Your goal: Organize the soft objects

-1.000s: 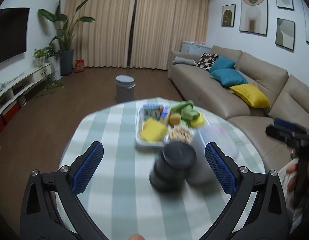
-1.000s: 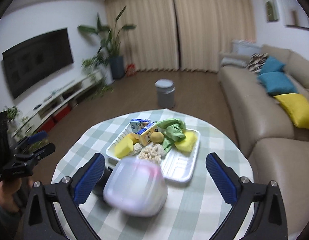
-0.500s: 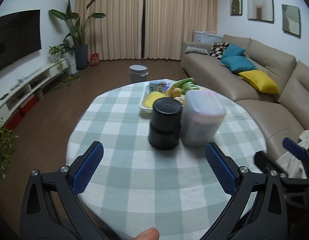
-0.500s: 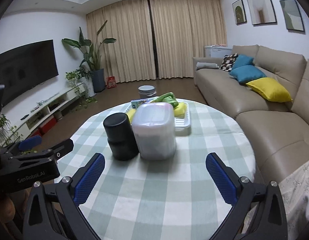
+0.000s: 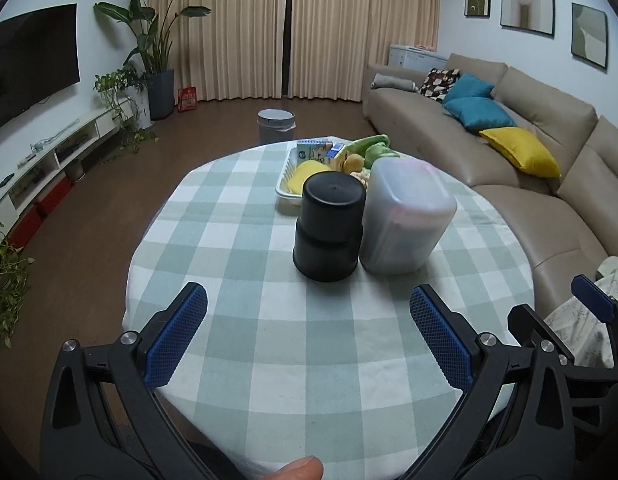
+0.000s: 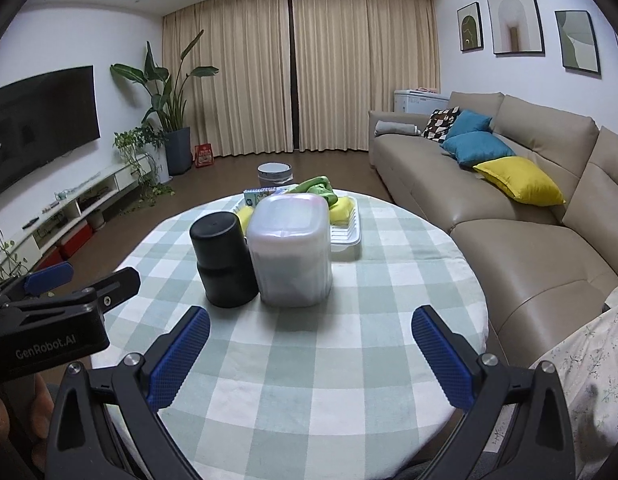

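A black cylindrical container (image 5: 329, 227) (image 6: 223, 259) and a frosted plastic box (image 5: 405, 216) (image 6: 291, 248) stand side by side mid-table. Behind them a white tray (image 5: 284, 194) (image 6: 347, 234) holds a yellow sponge (image 5: 305, 171), a green cloth (image 5: 373, 148) (image 6: 319, 188), small cartons (image 5: 317, 151) and other soft items, partly hidden. My left gripper (image 5: 307, 320) hangs open over the near table edge, nothing between its blue pads. My right gripper (image 6: 309, 344) is open too, empty, and also well short of the containers.
The round table wears a green checked cloth (image 5: 309, 360). A beige sofa (image 6: 529, 208) with cushions runs along the right. A grey bin (image 5: 275, 122) stands on the floor beyond the table. TV unit and plants line the left wall.
Both grippers have pulled back from above the tray to the near side of the table, so the containers now stand further away. Both stayed open.
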A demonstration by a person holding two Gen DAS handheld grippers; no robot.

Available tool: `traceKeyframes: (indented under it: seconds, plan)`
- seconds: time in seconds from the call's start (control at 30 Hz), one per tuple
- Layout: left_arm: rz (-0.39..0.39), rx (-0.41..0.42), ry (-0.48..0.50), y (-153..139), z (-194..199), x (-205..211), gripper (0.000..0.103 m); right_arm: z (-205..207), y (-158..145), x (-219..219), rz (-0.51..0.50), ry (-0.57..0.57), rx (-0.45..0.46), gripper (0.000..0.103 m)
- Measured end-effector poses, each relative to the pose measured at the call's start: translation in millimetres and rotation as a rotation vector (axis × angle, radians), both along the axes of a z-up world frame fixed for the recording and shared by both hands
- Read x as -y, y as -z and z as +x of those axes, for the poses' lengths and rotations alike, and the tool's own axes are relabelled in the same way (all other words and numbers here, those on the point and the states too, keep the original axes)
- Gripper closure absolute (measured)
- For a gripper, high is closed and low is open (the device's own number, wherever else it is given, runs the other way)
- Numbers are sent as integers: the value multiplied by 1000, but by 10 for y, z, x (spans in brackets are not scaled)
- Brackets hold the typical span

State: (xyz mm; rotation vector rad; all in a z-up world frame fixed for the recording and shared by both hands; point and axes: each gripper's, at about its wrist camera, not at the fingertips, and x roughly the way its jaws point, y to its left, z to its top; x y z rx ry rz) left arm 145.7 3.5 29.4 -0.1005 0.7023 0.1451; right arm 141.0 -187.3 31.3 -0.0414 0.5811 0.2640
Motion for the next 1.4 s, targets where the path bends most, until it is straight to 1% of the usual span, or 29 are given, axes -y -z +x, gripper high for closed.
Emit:
traceKeyframes:
  seconds: [0.1,0.23,0.33,0.47,0.53,0.57,0.67,0.8,0.93,1.17,1.4]
  plan:
    - [-31,5,8,11,-5,-28,0,18,34,-23,-5,-3,-8,0]
    - [-31,1,0,20,13,-40,0,22,54,-47,-17,-8,-14,0]
    - [-54,4,17,22,15,-50,0,28,59,-54,-19,-10,-18,0]
    - [-38,-24,4,45,68,-30,0,40,67,-69,-20,-11,-25,0]
    - [-5,-55,-24,78,110,-15,0,39,66,-72,-21,-11,-24,0]
    - [1,-57,-27,91,112,-15,0,39,67,-73,-21,-10,-24,0]
    - [-13,-57,-17,119,112,-23,0,52,71,-81,-28,-7,-25,0]
    - [-3,-46,-14,118,106,-19,0,73,77,-92,-36,-1,-28,0]
    - [-40,-37,3,111,104,-22,0,84,79,-96,-38,-3,-29,0]
    - [-40,-47,6,116,127,-3,0,98,79,-105,-46,4,-35,0]
    - [-15,-41,1,136,129,9,0,150,137,-143,-50,14,-59,0]
